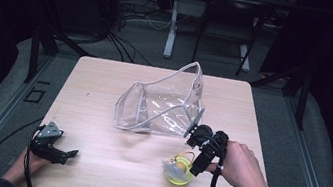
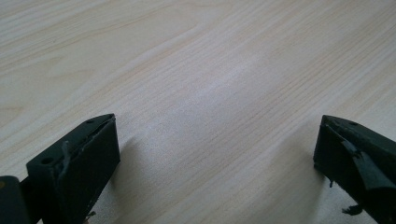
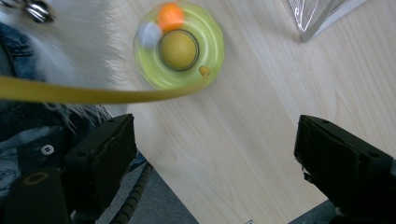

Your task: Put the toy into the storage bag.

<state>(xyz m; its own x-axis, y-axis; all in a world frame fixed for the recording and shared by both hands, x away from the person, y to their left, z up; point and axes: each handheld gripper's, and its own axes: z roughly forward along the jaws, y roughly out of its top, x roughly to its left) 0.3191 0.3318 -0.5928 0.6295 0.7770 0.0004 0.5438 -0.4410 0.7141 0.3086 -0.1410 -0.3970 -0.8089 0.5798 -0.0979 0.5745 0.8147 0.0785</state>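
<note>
Right gripper (image 3: 215,154) nearest lens: 2 black jaws spread wide, nothing between them, bare wood below. Yellow-green translucent ring toy with orange and white balls (image 3: 178,45) lies on light wooden table (image 1: 107,165), just ahead of my jaws, near clear plastic zip pouch (image 1: 163,104). Left gripper (image 2: 217,158) wide open, empty, resting at table's near-left corner. I judge step: approach for pickup. Next: descend, straddle ring rim, close.
</note>
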